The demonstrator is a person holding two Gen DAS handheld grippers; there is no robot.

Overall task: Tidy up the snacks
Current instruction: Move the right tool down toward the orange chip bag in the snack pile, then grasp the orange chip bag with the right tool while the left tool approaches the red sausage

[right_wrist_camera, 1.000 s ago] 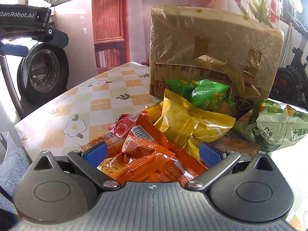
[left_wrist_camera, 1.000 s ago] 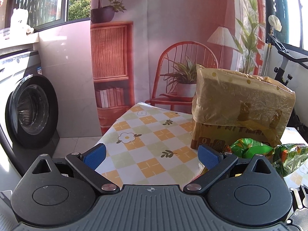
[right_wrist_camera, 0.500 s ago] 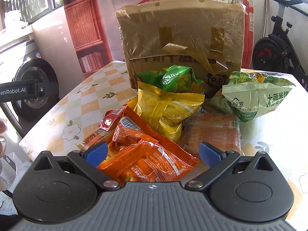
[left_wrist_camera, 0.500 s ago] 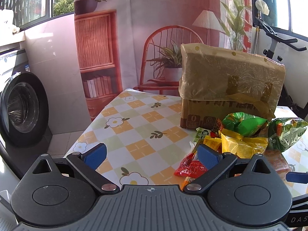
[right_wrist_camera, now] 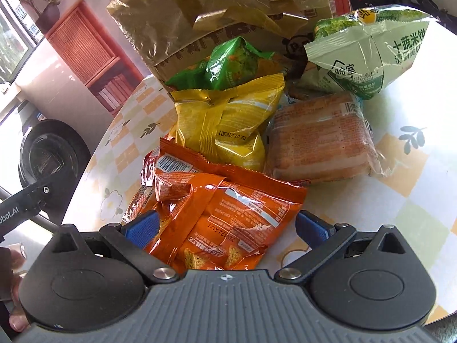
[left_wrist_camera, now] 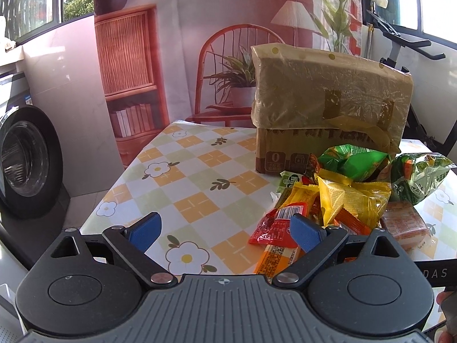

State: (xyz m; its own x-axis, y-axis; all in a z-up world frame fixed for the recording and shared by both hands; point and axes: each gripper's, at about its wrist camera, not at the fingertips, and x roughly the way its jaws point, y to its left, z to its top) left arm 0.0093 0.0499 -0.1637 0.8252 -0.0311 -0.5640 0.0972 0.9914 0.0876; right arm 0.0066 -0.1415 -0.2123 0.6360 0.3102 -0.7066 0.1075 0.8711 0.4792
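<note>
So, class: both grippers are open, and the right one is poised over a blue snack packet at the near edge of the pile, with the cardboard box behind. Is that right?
Not quite. The packet under the right gripper is orange, not blue; only the jaw pads are blue. The right wrist view shows it. The rest holds: both grippers are open, the left gripper too, and the cardboard box stands behind the pile.

The yellow packet [right_wrist_camera: 225, 123] at 12 o'clock reads "26.01.21"; the orange packet [right_wrist_camera: 228, 208] reads "22 A1/1"; the brown box [left_wrist_camera: 288, 151] shows "0".

Snack packets [right_wrist_camera: 228, 131] lie heaped on the table [left_wrist_camera: 182, 188] before the box [left_wrist_camera: 328, 108] (touching it).
</note>
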